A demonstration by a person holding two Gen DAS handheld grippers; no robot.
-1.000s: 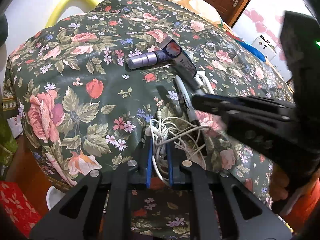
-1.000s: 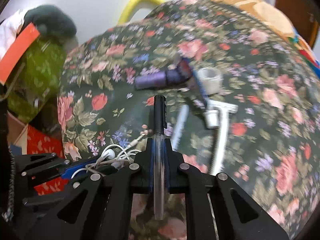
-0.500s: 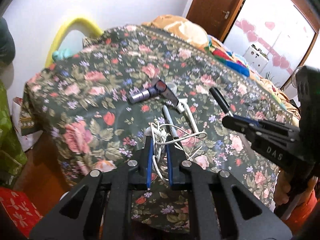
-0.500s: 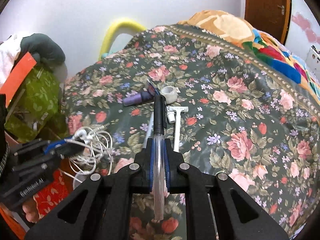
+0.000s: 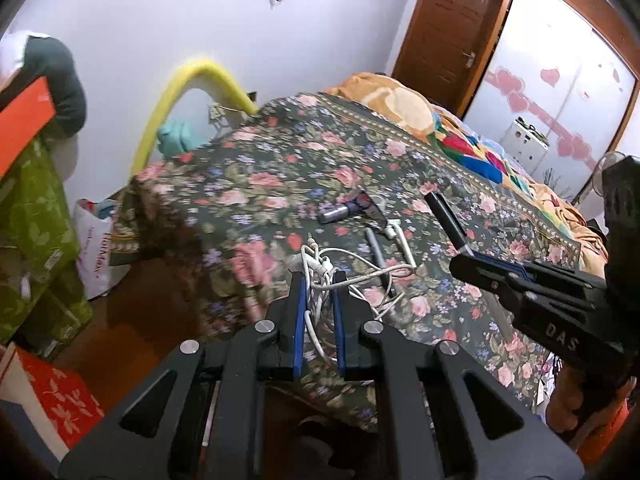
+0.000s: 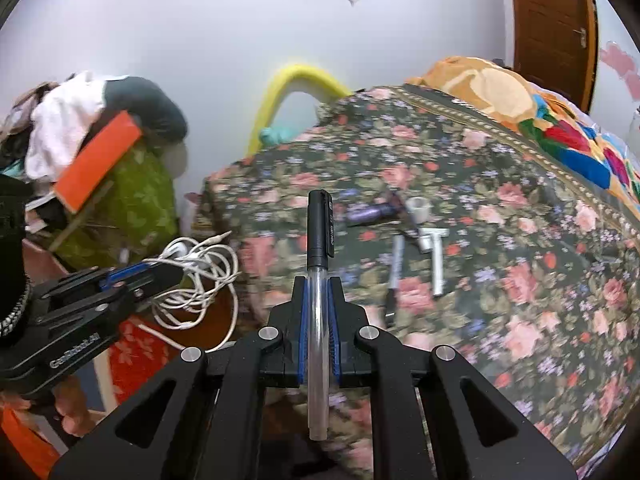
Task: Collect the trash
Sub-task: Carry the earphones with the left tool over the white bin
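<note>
**Both grippers loaded and lifted clear of the bed**

Nearest, the left gripper (image 5: 317, 300) is clenched on a tangled white earphone cable (image 5: 320, 268), whose loose loops hang free below and to the right of the fingers (image 5: 298, 312). The right gripper (image 6: 318, 308) clamps a clear-barrelled pen with a black cap (image 6: 319, 240), cap pointing away along the fingers; a mid-barrel grip like this likely keeps it from pivoting in transit. Both pieces of trash are carried in the air, not resting on anything.

Beyond, on the dark floral bedspread (image 6: 520, 280), items remain to collect: a grey marker pen (image 6: 394, 268), a white disposable razor (image 6: 436, 256), a purple cylindrical tube (image 6: 366, 213) and, just to its right, a small roll of clear tape (image 6: 418, 208). Farther left sit a green patterned bag (image 6: 136, 196) and a white plastic bag (image 5: 94, 248) on the floor, possible drop points, though no bin is clearly shown.

Compared with half a second ago, both grippers have pulled back and up: the bed looks smaller, more wall shows, and the grips are unchanged.
</note>
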